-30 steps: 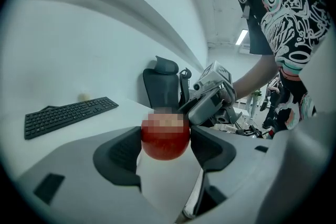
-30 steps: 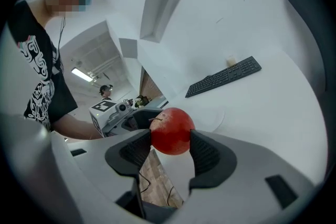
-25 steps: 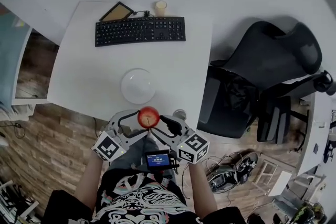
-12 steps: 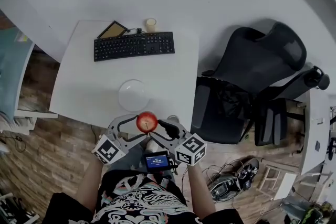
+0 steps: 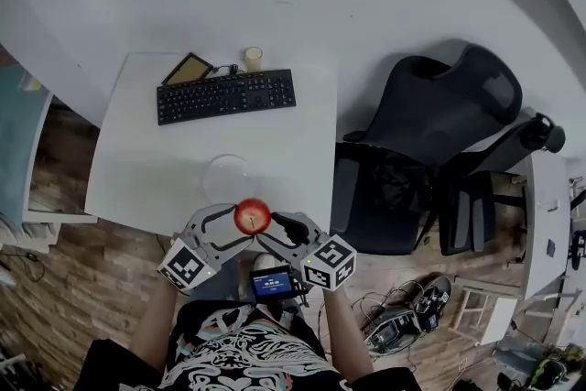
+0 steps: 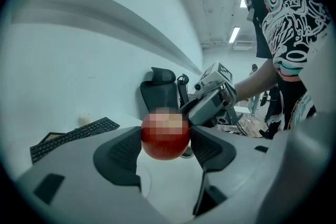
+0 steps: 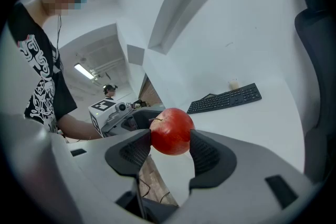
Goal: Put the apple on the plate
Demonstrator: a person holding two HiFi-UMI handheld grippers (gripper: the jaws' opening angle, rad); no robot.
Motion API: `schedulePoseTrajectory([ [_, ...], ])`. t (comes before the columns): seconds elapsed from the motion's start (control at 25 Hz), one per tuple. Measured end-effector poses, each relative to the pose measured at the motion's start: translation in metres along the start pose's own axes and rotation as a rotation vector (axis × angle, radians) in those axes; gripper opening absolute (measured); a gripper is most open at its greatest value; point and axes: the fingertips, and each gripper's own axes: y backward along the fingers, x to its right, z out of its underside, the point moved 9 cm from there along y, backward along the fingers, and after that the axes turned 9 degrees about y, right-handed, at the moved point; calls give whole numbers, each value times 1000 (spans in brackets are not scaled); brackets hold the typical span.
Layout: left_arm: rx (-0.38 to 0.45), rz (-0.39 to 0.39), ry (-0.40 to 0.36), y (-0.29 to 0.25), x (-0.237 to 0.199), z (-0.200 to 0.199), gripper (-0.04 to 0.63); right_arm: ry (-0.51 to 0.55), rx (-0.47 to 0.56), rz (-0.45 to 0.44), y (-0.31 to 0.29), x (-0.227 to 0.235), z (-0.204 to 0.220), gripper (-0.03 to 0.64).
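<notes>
**apple pinched between both grippers, plate just ahead**

head view – the apple hangs in the air over the near edge of the white desk, in front of the person's chest. the left gripper and right gripper meet on it from either side. the clear plate sits on the desk just beyond the apple, away from the person, so the carry goes forward and down.

left gripper view – its jaws are closed against the apple's flanks. the pale curve below may be the plate rim, though it is too faint to be sure.

right gripper view – both ribbed pads press on the apple, stem up, with the keyboard far behind.
</notes>
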Motion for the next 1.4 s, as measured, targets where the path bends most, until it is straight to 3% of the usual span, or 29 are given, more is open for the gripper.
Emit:
schedulePoseTrajectory([
  [0.6,-31,20,-4,27,-80,3,285,-23,-17,-3,-78,16,-26,245],
  [1.4,-124,95,76,3,-136,63,285,-114,-122,35,-130,55,11,244],
])
